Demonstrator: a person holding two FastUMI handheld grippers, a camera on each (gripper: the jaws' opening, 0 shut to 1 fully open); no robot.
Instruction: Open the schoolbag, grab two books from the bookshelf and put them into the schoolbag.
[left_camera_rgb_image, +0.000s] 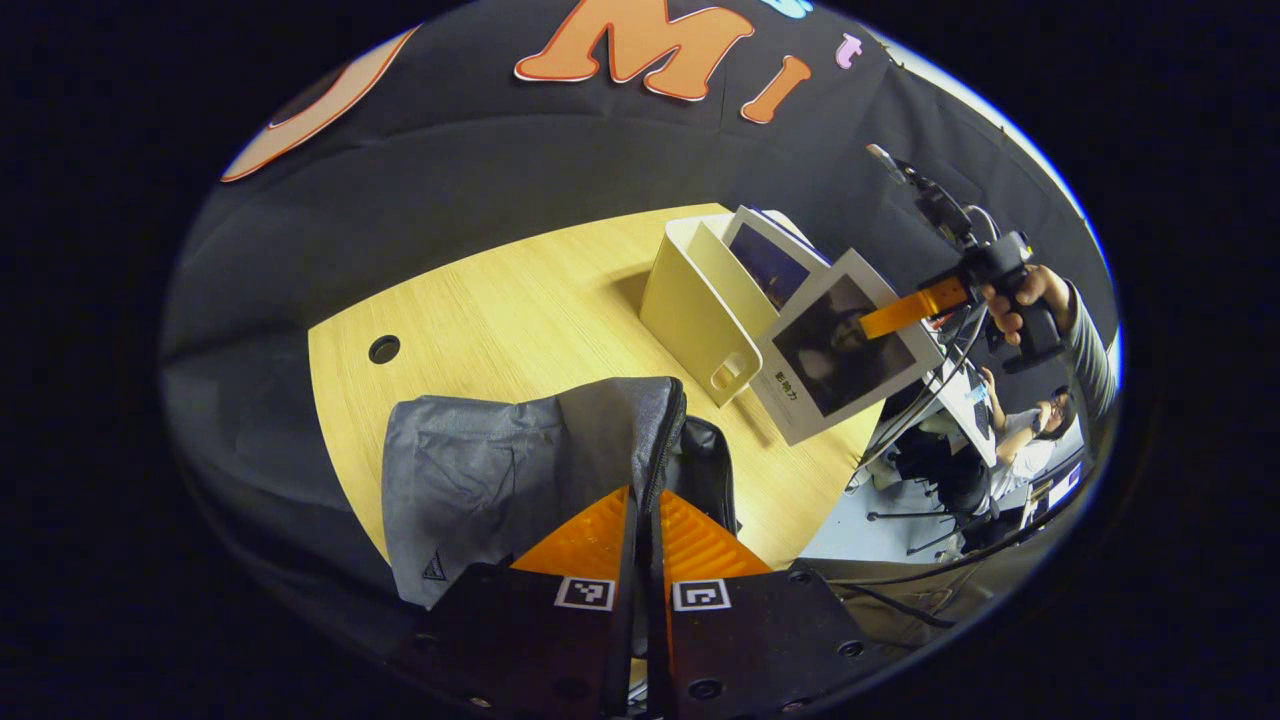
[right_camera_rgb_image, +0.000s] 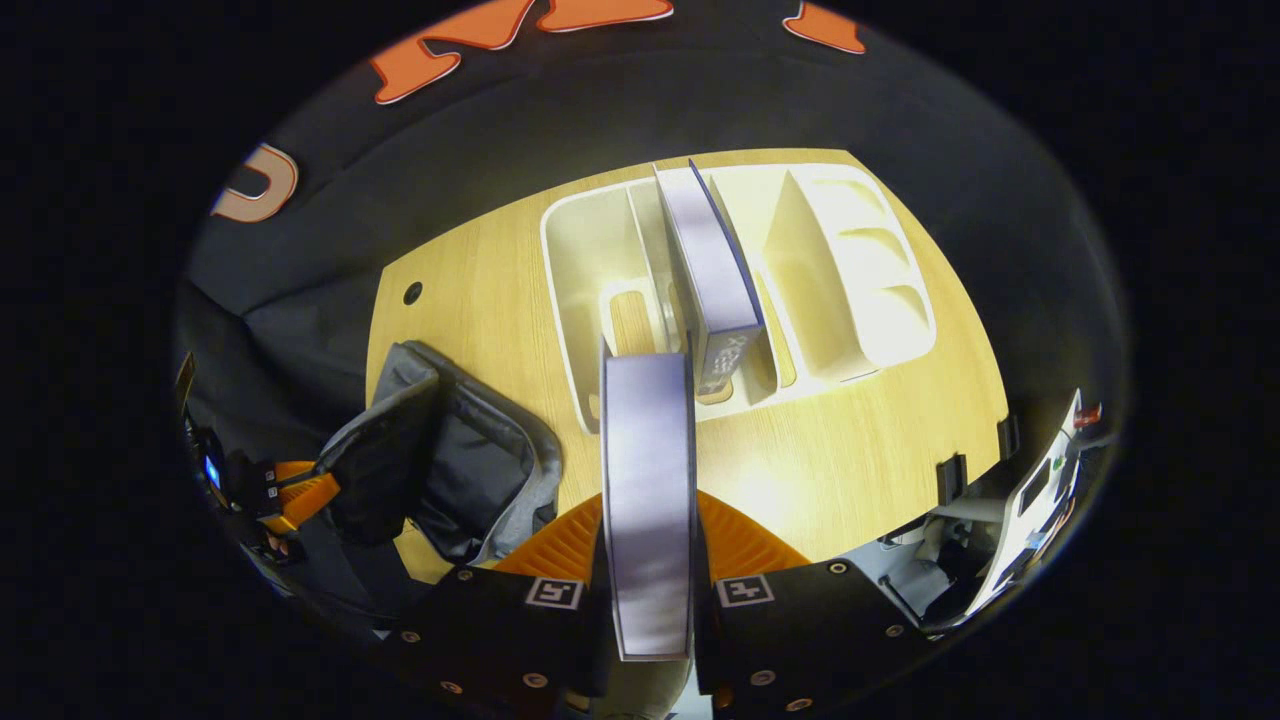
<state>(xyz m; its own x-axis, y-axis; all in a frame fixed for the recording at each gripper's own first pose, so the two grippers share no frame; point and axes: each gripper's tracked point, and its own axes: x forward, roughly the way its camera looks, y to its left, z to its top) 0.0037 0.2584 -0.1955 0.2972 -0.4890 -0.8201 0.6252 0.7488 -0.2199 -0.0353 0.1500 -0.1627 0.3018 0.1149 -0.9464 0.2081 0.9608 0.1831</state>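
- Right gripper (right_camera_rgb_image: 648, 560) pinches a book (right_camera_rgb_image: 648, 520), lifted clear of the bookshelf (right_camera_rgb_image: 580, 250).
- Left gripper (left_camera_rgb_image: 645, 540) clamps the schoolbag (left_camera_rgb_image: 480, 480) edge beside the bookshelf.

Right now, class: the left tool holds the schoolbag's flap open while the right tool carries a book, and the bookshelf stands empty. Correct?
Not quite. In the right gripper view the bookshelf has one book standing in it. The left tool does hold the schoolbag; the right tool carries a book.

Left tool (left_camera_rgb_image: 645, 520) clamped low; right tool (right_camera_rgb_image: 648, 530) clamped, raised.
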